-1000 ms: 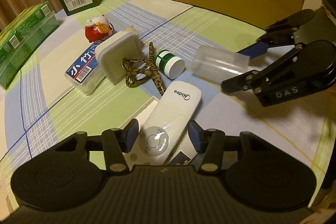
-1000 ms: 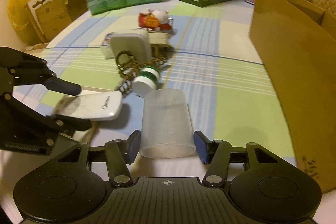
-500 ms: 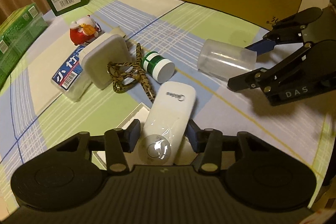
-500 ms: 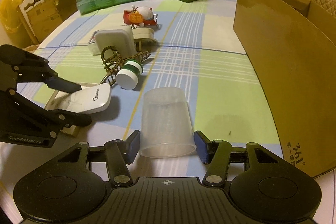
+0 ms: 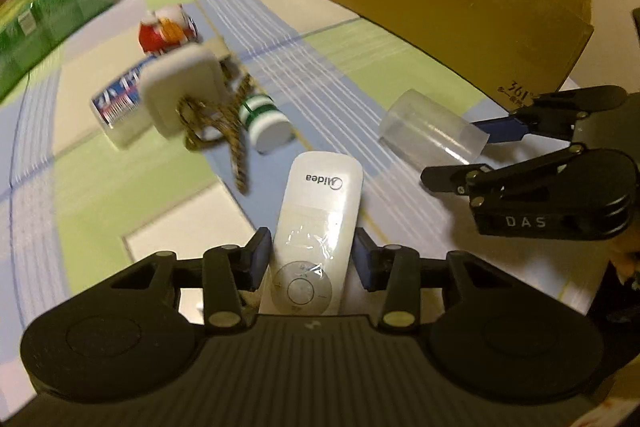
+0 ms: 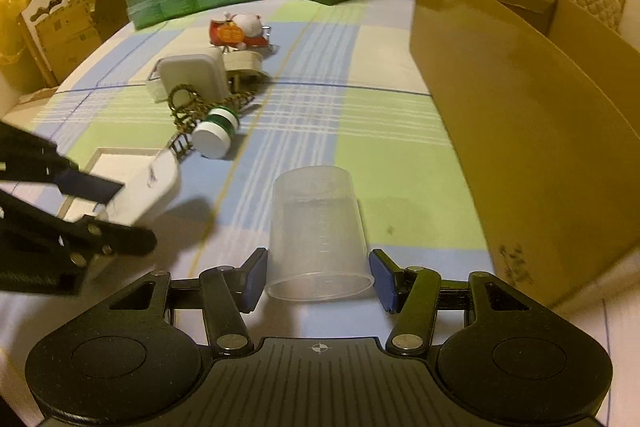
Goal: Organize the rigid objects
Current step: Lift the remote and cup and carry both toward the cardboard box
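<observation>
left tool (image 5: 310,259) clamped on white remote (image 5: 316,227), remote's far end lifted over checked worktop (image 5: 400,75). right tool (image 6: 318,275) gripping clear plastic cup (image 6: 318,227) near rim, cup lying on side, closed base pointing away. cardboard box (image 6: 520,107) just right of cup. white square container (image 6: 190,77), leopard cord (image 6: 188,111), green-white jar (image 6: 216,133) clustered mid-worktop, apart from both tools.

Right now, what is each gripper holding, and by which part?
Left gripper clamps the white Midea remote across its sides at the button end. Right gripper grips the clear plastic cup near its open rim.
</observation>
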The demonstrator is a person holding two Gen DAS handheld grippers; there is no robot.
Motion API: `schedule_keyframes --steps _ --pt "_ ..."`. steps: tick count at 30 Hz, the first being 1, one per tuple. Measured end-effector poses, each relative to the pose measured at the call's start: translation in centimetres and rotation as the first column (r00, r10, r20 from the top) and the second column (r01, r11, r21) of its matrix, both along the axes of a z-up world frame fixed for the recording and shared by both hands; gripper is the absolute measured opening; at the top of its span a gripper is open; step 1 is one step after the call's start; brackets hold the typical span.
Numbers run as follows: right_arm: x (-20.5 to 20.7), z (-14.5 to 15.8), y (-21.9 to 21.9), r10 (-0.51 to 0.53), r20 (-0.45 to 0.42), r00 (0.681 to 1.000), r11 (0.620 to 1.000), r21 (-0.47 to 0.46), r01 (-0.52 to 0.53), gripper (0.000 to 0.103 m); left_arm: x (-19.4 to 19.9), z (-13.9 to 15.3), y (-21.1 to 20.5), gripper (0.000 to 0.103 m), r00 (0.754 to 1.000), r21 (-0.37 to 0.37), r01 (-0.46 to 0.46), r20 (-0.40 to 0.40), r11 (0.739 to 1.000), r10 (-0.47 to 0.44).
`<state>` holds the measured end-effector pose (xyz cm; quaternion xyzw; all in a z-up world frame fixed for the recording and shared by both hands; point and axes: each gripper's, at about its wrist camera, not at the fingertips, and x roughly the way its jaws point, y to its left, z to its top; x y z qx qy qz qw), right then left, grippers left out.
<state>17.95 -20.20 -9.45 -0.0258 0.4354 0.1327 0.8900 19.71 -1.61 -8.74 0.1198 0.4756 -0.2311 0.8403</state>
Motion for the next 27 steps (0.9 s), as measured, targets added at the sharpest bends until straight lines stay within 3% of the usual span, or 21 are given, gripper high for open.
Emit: schedule_keyframes --steps 8,17,27 --pt "0.2 -0.2 -0.9 -0.028 -0.008 1.000 0.999 0.035 0.028 0.052 -0.7 -1.1 -1.0 0.039 0.999 -0.005 0.028 0.037 1.000 -0.028" --pt "1.1 -0.6 -0.6 -0.017 0.009 1.000 0.999 0.033 0.017 0.053 -1.4 -1.3 -1.5 0.040 0.996 0.045 0.048 0.075 0.998 -0.051" --pt "1.6 -0.7 -0.1 -0.034 0.030 0.999 0.999 -0.002 0.034 0.049 -1.4 -1.2 -1.6 0.036 0.997 0.022 0.003 0.071 1.000 -0.004"
